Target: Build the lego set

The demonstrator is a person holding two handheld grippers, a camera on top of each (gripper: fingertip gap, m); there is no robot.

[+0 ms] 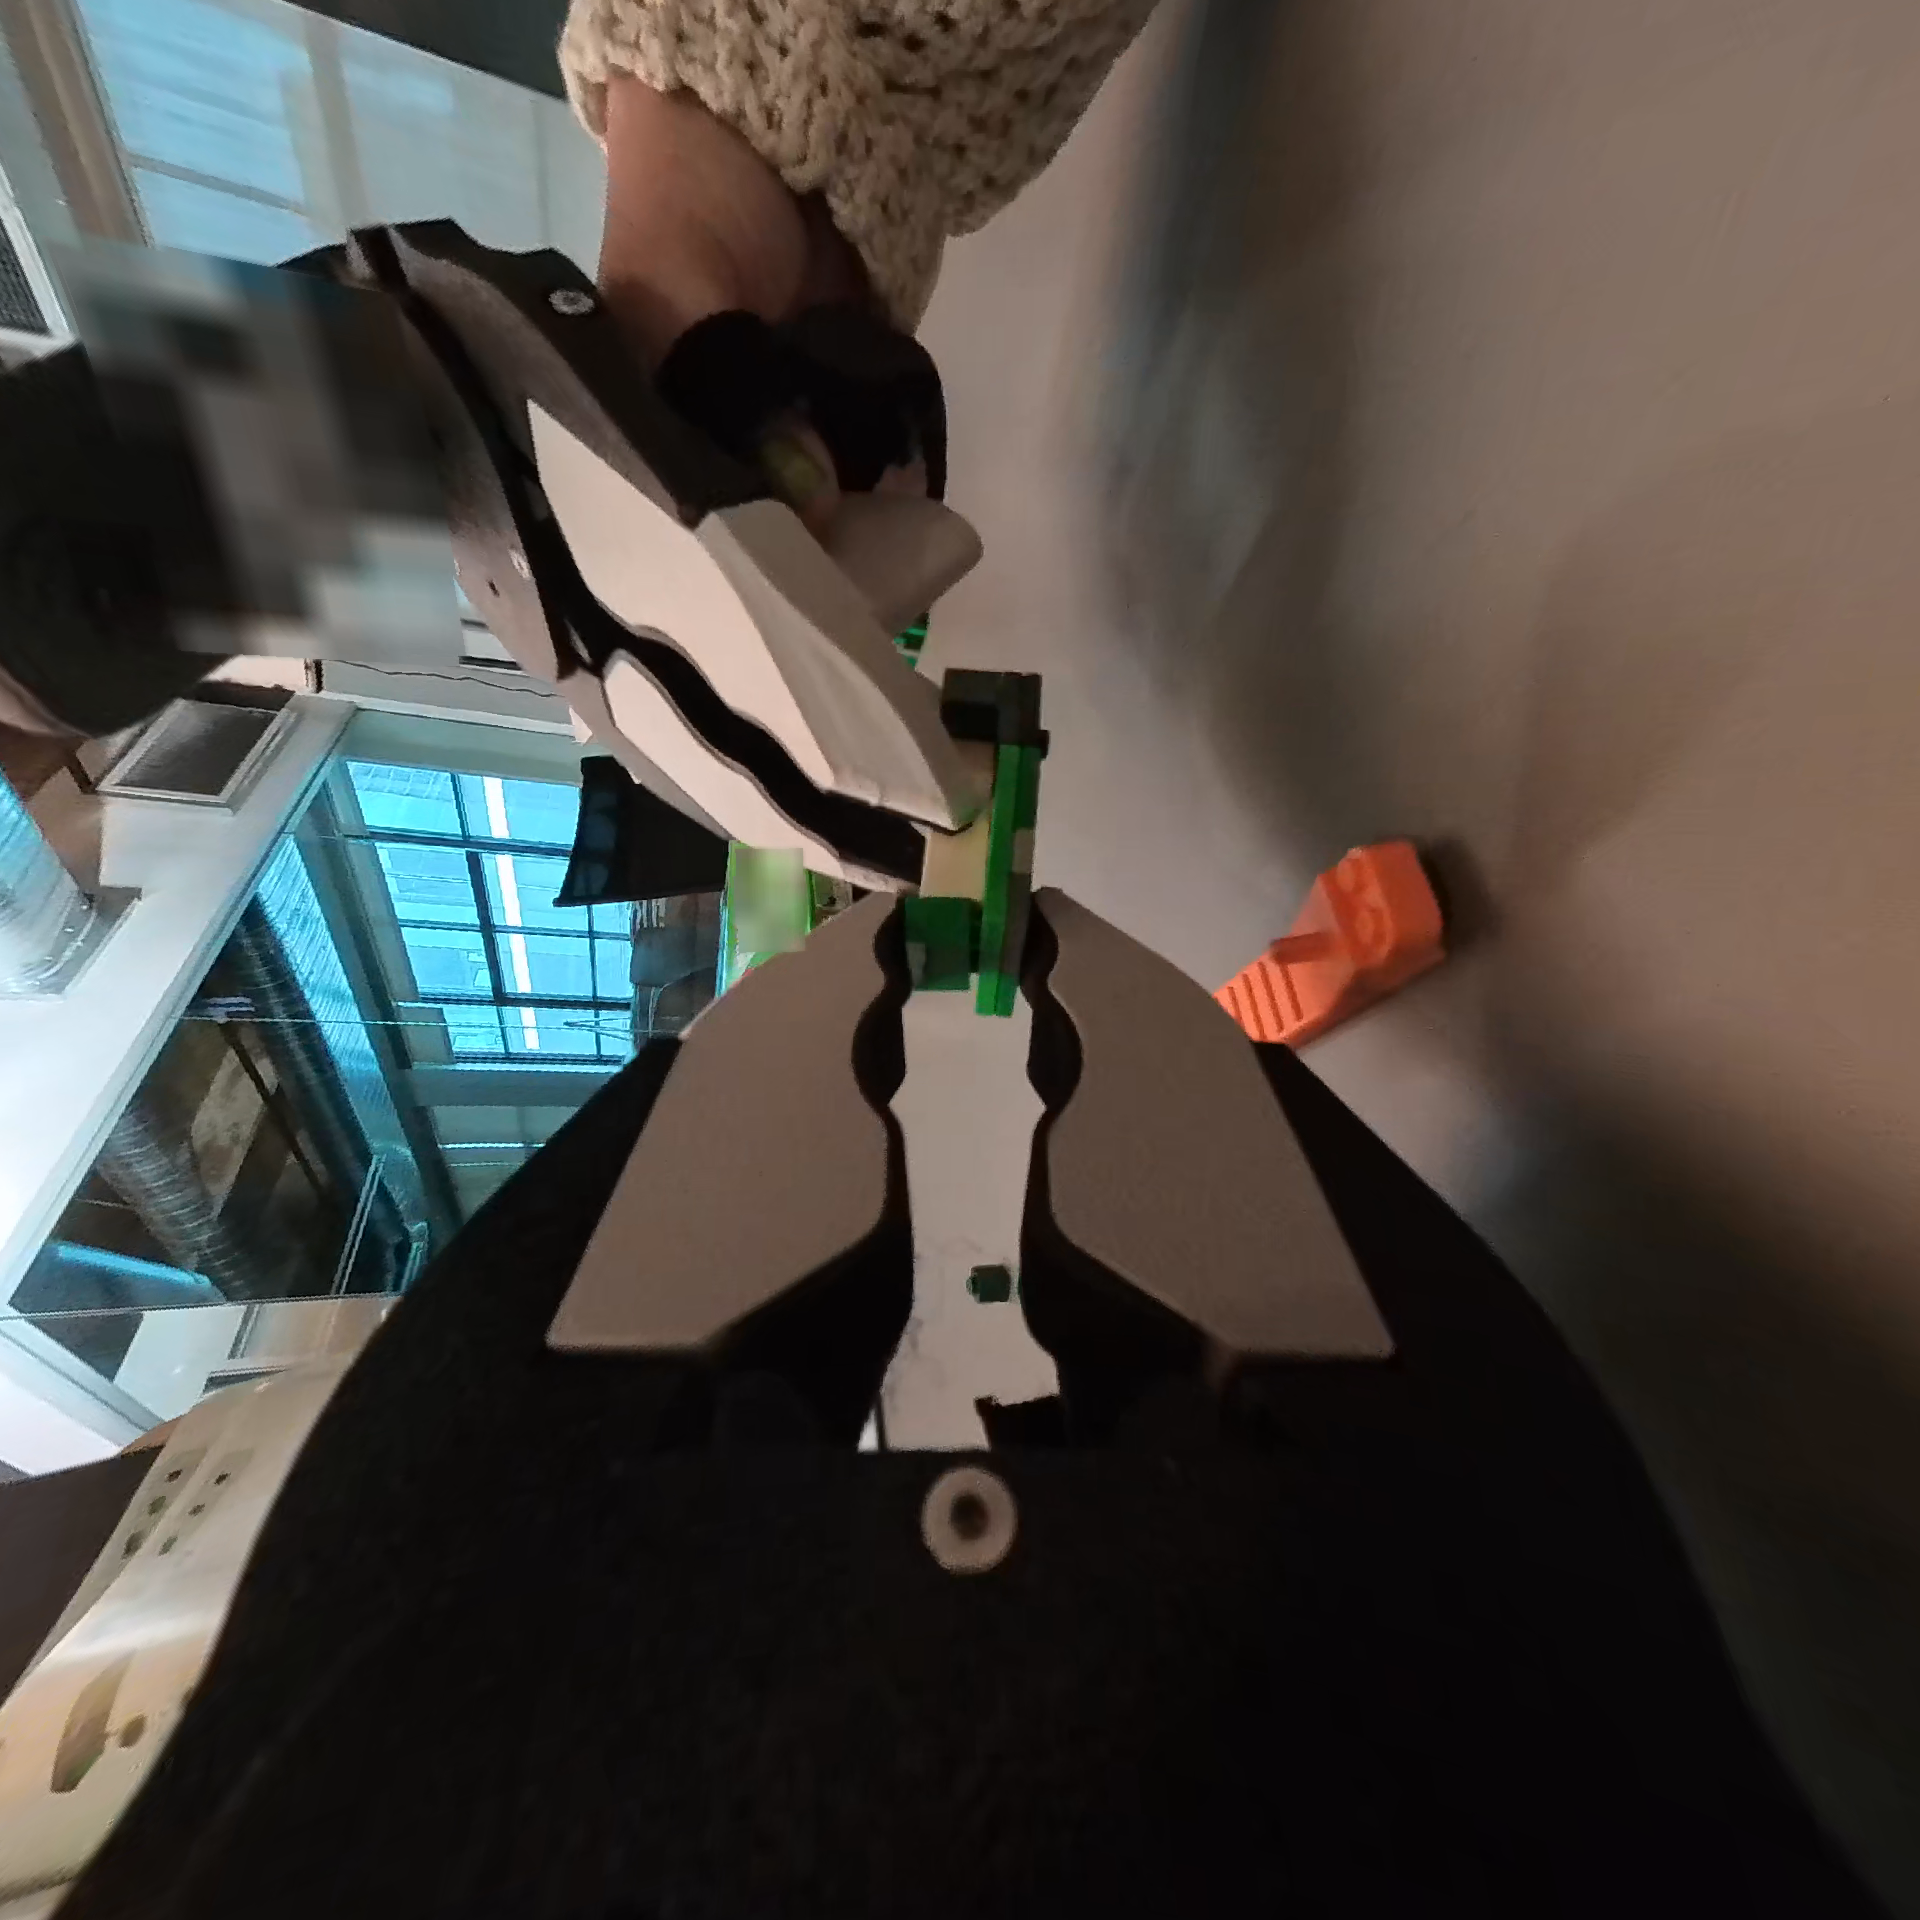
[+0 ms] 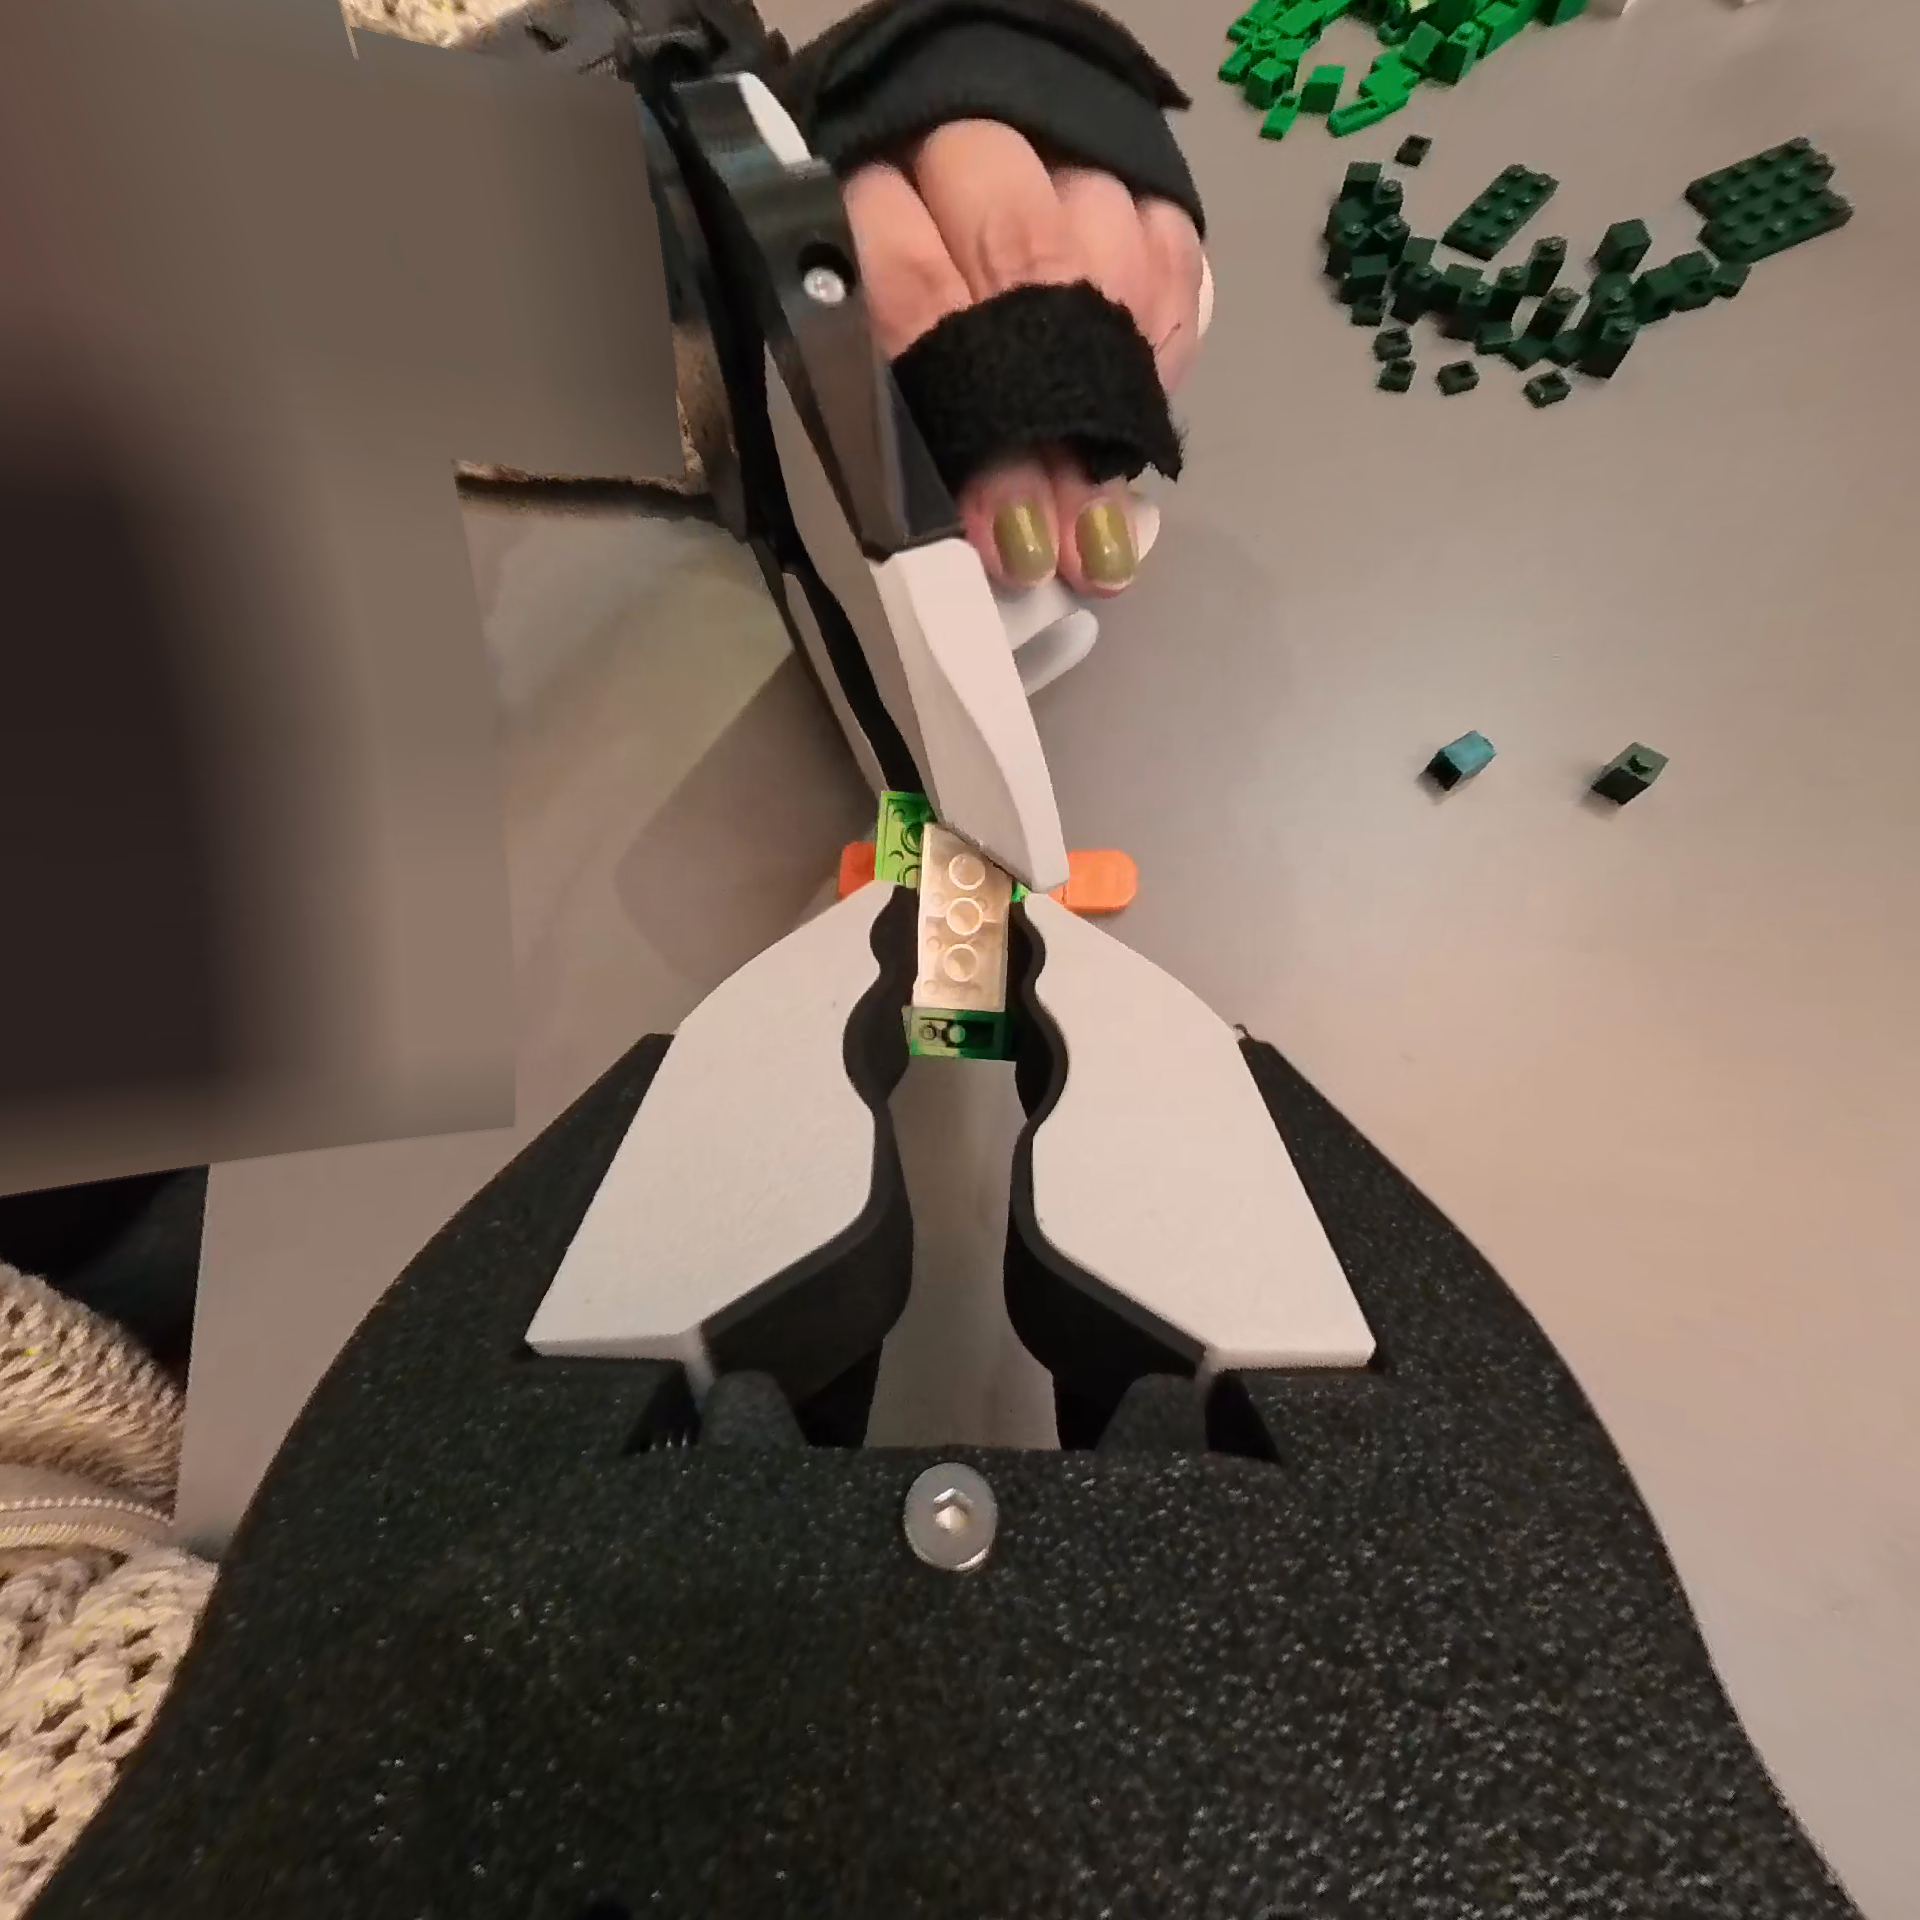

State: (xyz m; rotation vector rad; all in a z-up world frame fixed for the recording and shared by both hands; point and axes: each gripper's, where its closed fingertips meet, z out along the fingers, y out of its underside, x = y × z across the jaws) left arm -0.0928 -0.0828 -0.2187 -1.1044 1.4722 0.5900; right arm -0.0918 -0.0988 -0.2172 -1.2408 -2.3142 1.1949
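**Mid-build: both tongs on one little stack**

Both my tongs are on the same piece, held up off the grey desk (image 2: 1455,1039). My left tongs (image 1: 961,935) are clamped on the bottom end of the small green-and-cream lego sub-assembly (image 1: 997,883), and my right tongs (image 2: 961,925) are clamped across the cream studded brick (image 2: 961,925) on its face. So the step in hand looks like seating that cream brick onto the green plates. Next move, I reckon: a firm squeeze straight along the studs, with the left side holding steady so nothing twists.

Counts: one sub-assembly in the air, one orange wedge-shaped brick separator (image 1: 1340,945) on the desk behind it, one lone teal brick (image 2: 1460,758) and one lone dark green brick (image 2: 1626,774) sitting just apart from each other. Then two piles: the heap of bright green pieces (image 2: 1382,62) and the cluster of dark green bricks and plates (image 2: 1538,270). Too many and too small to count honestly, though I can pick out maybe two bigger dark plates.
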